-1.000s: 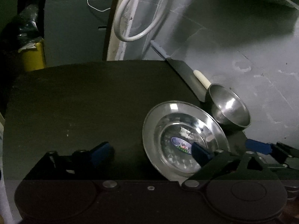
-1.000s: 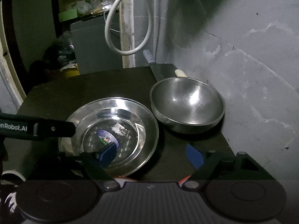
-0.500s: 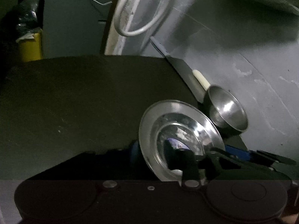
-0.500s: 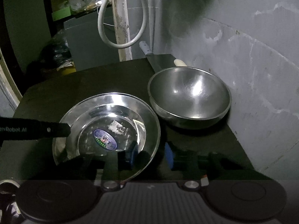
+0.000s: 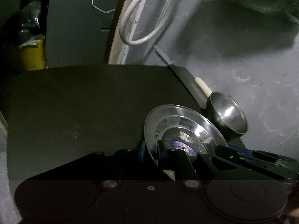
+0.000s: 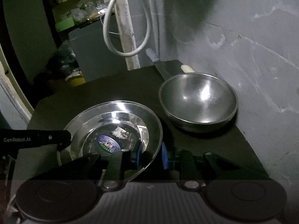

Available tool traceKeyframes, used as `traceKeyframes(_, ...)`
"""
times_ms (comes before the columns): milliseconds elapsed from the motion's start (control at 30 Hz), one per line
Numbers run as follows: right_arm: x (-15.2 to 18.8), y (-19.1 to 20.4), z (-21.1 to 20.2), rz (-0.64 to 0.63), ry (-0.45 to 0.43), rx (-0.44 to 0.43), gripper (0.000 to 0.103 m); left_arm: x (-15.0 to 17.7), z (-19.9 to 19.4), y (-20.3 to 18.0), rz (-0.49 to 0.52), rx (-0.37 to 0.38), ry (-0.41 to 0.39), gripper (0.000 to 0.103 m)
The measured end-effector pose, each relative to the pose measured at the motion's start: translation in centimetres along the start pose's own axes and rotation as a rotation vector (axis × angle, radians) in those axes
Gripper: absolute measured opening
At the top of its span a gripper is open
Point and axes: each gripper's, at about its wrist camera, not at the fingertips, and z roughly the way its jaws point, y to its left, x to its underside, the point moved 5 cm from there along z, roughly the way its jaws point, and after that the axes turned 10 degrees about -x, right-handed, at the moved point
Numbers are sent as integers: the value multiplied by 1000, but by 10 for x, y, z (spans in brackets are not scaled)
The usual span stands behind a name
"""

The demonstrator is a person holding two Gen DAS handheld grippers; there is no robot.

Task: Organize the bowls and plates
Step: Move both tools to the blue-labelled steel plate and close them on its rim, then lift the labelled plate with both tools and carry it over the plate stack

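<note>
Two grippers are now clamped on one steel plate (image 6: pixel 112 128), where a second ago both sets of jaws stood wide apart over it. The left gripper (image 5: pixel 149 152) is shut on the plate's left rim, low and centre in the left wrist view; its blue pad sits outside the rim and its dark finger inside. The right gripper (image 6: pixel 150 154) straddles the right rim, at lower centre of the right wrist view, and its jaws are closing the last of the gap, with the blue pads (image 6: pixel 164 155) on either side of the metal. The plate appears tilted, its near edge raised off the dark table (image 5: pixel 74 102). From this it is judged that the grasp is made and a two-handed lift can follow.

Both grippers are pitched downward toward the table and are held nearly still. The bowl (image 6: pixel 198 100) stands untouched, just beside the plate, at the right of the frame against the wall (image 6: pixel 252 56).
</note>
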Motion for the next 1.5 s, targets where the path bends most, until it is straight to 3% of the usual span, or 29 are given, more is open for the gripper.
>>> traceKeyframes(633,-1,59,-68,-27,-103,-101,25,6,-91,26,-17,11,-110,14)
traceKeyframes(967,24,86,-100,-48,-100,-141,25,30,-128,40,-35,-16,-100,14)
traceKeyframes(1500,72,105,-121,-51,-49,-167,25,78,-155,47,53,-69,-58,15)
